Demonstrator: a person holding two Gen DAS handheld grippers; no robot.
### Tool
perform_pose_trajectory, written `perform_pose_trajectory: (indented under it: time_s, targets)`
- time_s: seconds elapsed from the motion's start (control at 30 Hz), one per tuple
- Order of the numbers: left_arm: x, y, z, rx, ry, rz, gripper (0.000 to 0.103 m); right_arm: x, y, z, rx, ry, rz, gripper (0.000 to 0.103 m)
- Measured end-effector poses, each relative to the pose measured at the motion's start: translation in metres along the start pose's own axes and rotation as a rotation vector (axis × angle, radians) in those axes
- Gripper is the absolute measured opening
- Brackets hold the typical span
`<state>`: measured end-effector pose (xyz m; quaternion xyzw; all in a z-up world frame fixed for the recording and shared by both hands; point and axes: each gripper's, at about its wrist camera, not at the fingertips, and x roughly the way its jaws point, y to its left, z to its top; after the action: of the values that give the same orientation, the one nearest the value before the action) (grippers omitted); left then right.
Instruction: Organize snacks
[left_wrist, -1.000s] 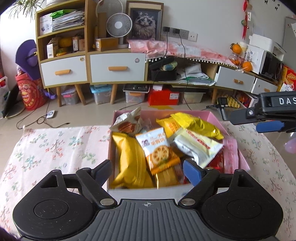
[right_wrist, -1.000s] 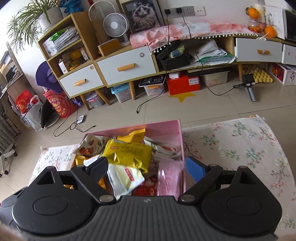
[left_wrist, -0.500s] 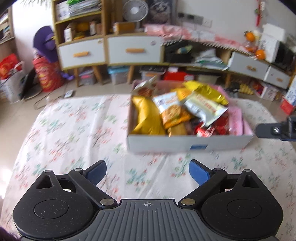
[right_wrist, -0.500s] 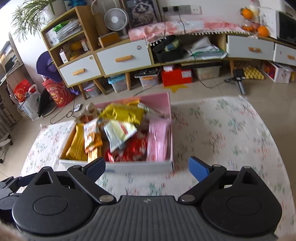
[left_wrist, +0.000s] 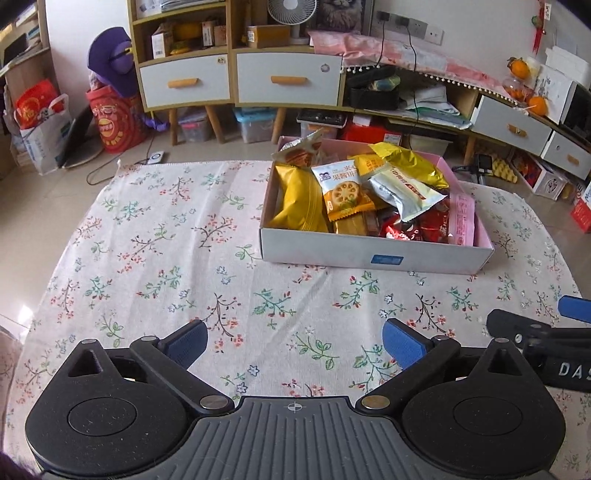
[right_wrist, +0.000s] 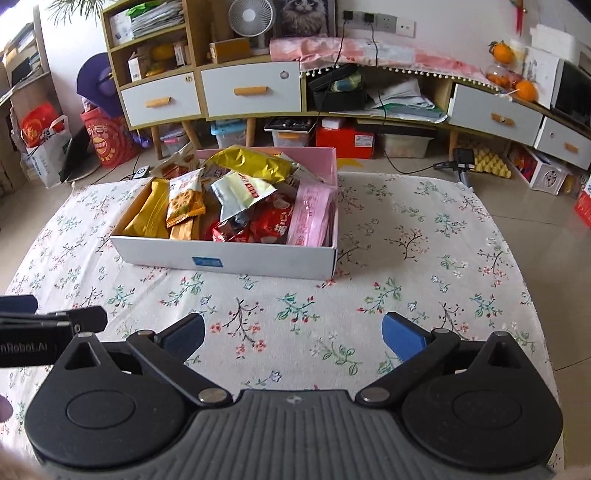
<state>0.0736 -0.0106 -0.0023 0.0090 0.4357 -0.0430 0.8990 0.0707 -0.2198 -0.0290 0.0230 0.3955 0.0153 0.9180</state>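
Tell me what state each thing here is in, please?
Left gripper: open, holding nothing, above the tablecloth.
Right gripper: open, holding nothing.
Snack box: lidless, full of packets, flat on the tablecloth.
Silver packet: lying loose on top of the pile.
Drawers: closed.
Fan: cannot tell whether running.

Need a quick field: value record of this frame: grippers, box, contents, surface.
left gripper: open, empty, above the cloth, short of the box
right gripper: open, empty, above the cloth, short of the box
snack box: white outside, pink inside, no lid on it, resting on the cloth
contents: mixed packets piled above the rim, among them a yellow packet, a lotus-root packet, a pink packet
floral tablecloth: no loose snacks visible on it
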Motion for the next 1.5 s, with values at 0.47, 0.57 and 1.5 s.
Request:
perform_pose_trajectory:
  time_s: [0.47,0.57,1.5]
  targets:
    - [0.002,-0.011,-0.007,0.036,0.027,0.010,0.102,0.003,-0.002,-0.007,0.004,0.001,-0.046,0.103]
    - [0.003,-0.012,-0.008,0.037,0.033,0.010,0.102,0.002,-0.002,-0.008,-0.002,0.000,-0.049,0.103]
    - [0.006,-0.016,-0.012,0.056,0.056,0.006,0.102,0.003,-0.002,-0.007,-0.016,0.000,-0.060,0.103]
